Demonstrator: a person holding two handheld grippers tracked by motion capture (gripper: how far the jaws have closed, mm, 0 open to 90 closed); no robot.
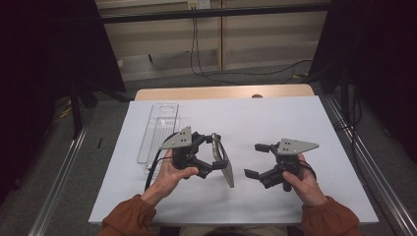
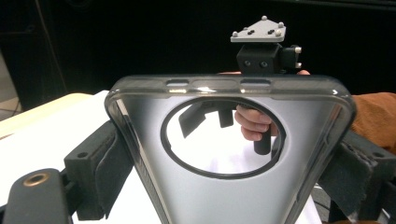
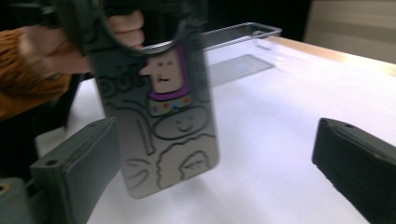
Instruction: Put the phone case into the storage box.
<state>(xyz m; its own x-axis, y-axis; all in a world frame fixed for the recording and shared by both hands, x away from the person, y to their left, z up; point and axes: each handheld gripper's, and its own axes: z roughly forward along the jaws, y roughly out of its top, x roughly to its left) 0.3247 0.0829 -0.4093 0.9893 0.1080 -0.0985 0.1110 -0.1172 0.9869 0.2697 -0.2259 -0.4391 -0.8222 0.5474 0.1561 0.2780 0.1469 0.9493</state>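
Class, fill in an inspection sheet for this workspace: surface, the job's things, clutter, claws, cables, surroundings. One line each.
Surface: white sheet covering a wooden table.
Job's things: translucent grey phone case with a ring cutout and cartoon drawings, held off the sheet; clear plastic packaging tray lying far left.
Clutter: nothing seen.
Claws: left claw shut on the case's sides; right claw open, holding nothing, beside the case.
Cables: black cable trailing from the left claw; black wires hanging down the back wall.
Surroundings: grey floor, metal rails, dark curtains.

No legible text on phone case (image 3: 161, 116)
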